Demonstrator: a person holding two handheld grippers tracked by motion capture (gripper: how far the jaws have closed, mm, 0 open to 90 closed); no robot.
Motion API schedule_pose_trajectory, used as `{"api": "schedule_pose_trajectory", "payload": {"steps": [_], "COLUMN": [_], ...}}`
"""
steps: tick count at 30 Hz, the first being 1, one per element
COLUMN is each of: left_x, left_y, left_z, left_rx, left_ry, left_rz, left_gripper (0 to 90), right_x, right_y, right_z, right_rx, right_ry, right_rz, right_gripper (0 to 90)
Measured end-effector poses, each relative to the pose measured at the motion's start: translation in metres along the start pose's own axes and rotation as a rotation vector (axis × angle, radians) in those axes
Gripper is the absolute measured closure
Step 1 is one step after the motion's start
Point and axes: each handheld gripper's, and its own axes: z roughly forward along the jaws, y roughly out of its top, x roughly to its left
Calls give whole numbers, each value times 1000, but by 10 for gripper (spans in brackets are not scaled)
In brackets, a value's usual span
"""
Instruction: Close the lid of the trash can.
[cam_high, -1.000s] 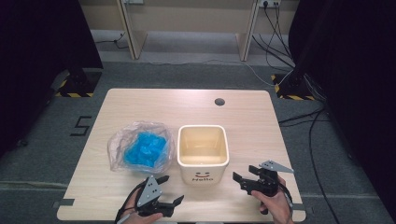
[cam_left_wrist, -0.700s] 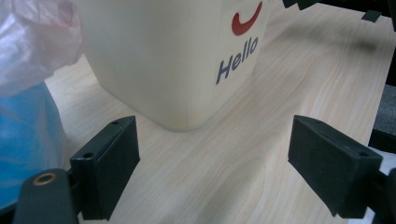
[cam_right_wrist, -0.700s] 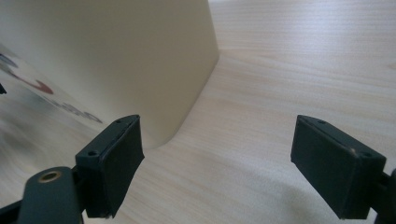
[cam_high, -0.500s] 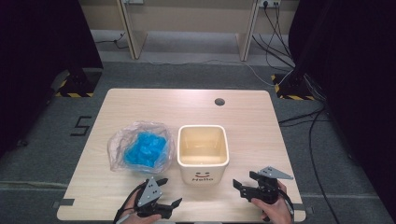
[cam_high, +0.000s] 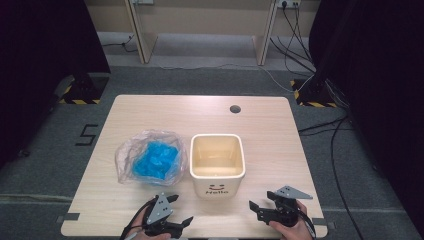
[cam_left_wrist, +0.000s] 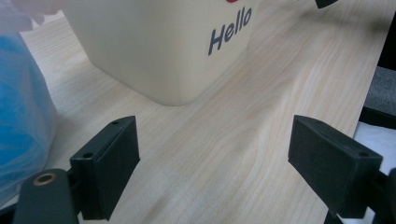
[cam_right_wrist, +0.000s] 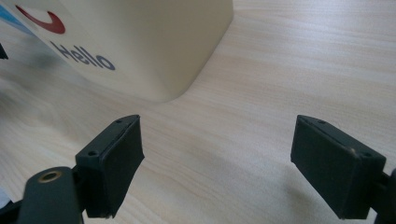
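Both idle, jaws wide apart, nothing gripped.
Left gripper (cam_high: 186, 220) low at near tabletop (cam_high: 150, 107) edge, just left-front of cream bin (cam_high: 217, 161); right gripper (cam_high: 254, 210) level with it, right-front of bin. Open-topped bin upright mid-tabletop, "Hello" face toward grippers, looks empty inside. Clear bag (cam_high: 148, 157) with blue stuff inside just left of bin, about touching its wall, mouth slack. Left gripper view: bin corner (cam_left_wrist: 177, 56) ahead between jaws, blue bag (cam_left_wrist: 23, 121) at its left. Right gripper view: bin corner (cam_right_wrist: 154, 51) ahead-left, bare wood past it. Probably staged so: bin central as drop target, bag beside it for short carry, grippers flanking ready to reach. Likely bag into bin, not yet started.
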Motion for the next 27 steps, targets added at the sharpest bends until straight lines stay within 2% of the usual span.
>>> {"api": "schedule_pose_trajectory", "payload": {"steps": [7,16,27], "left_x": [2,1,1], "left_y": [-4,-5,-4], "left_z": [0,2,3], "left_rx": [20,37,36], "left_ry": [8,5,5], "left_rz": [-4,4,3], "left_gripper": [155,154,154], "right_x": [3,1,-5], "right_y": [-4,-7,-7], "right_z": [-6,-9,-8], "right_rx": [-6,-7,-9], "right_ry": [-28,-32,-38], "right_rz": [-22,-17,0], "right_gripper": [173,174,177]}}
